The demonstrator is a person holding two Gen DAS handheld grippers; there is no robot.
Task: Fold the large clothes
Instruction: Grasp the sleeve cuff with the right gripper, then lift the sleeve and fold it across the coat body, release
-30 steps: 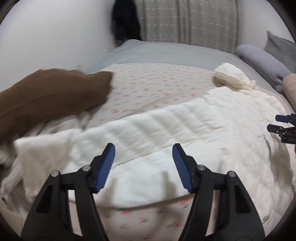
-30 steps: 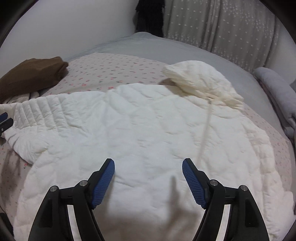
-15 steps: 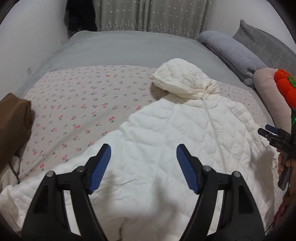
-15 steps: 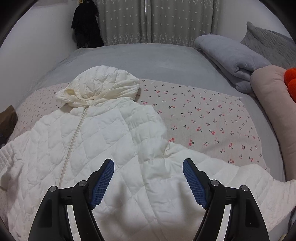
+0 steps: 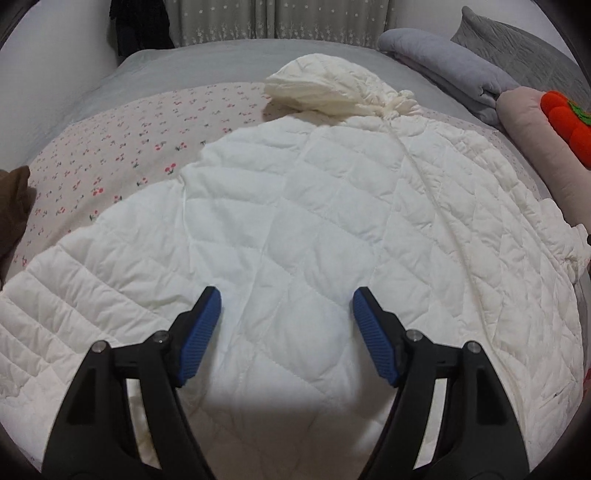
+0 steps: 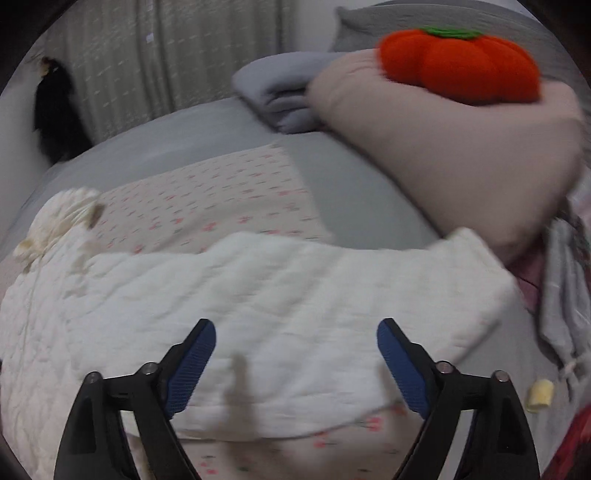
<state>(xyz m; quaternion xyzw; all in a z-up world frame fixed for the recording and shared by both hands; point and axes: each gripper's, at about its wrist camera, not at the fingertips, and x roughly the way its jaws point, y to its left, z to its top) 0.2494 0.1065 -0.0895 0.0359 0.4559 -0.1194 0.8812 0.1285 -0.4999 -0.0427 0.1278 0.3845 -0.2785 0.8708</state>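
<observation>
White quilted hooded jacket (image 5: pixel 295 206) lies spread flat on the cherry-print sheet (image 5: pixel 122 147), front up, zipper line running far-right toward the bunched hood (image 5: pixel 332 88) at the far end. Your left gripper (image 5: pixel 287 306) hangs over the jacket's near body panel, jaws spread wide, blue pads (image 5: pixel 199 332) holding nothing; whether the tips touch the fabric cannot be told. Your right gripper (image 6: pixel 295 343) is likewise wide open and empty, above the jacket's sleeve (image 6: pixel 332 288), which stretches out to the right with its cuff end near the pink pillow (image 6: pixel 461 155). Right view is motion-blurred. An orange pumpkin plush (image 6: pixel 458 66) sits on that pillow, a folded grey blanket (image 6: pixel 277 96) just beyond it. Brown garment (image 5: pixel 13 206) at the far-left edge of the left view, apart from the jacket. Grey bedspread (image 5: pixel 203 70) and patterned curtain (image 5: pixel 295 18) lie beyond.
</observation>
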